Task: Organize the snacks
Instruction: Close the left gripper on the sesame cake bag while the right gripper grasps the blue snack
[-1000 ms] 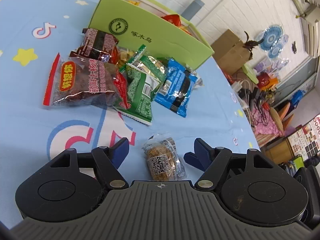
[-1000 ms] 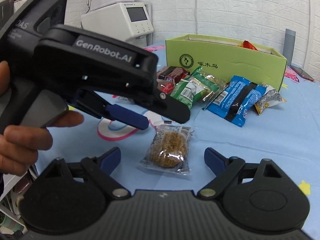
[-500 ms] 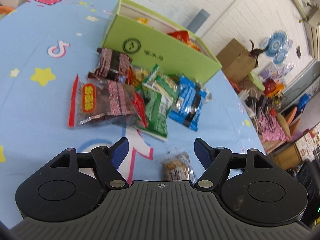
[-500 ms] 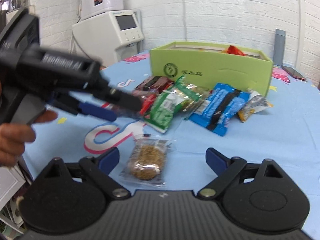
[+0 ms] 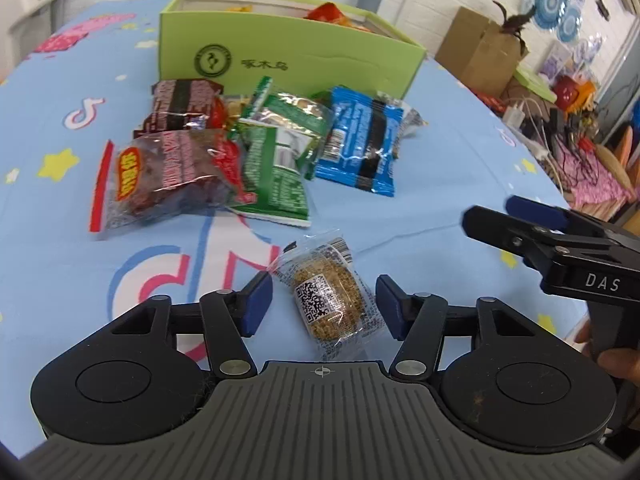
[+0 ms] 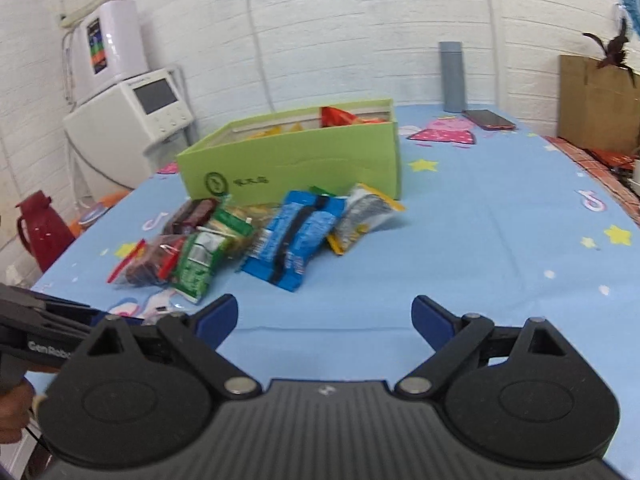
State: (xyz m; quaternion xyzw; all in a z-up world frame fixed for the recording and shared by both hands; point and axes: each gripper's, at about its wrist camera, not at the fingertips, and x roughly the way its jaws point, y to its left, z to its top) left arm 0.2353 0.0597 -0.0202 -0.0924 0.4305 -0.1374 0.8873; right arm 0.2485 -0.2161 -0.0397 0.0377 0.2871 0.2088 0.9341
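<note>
Crinkly clear wrapper [image 5: 326,304] around 1 round, grainy brown cake

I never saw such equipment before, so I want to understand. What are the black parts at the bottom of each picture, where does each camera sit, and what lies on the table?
A person holds two hand grippers, each carrying a camera that looks forward along its fingers. In the left camera's picture the left gripper has just been closing around a clear-wrapped round snack; its pads do not seem to press it yet. The right gripper is open and empty. On the blue tablecloth lie a blue packet, a green packet and a red packet, in front of a green box that already contains some snacks.
</note>
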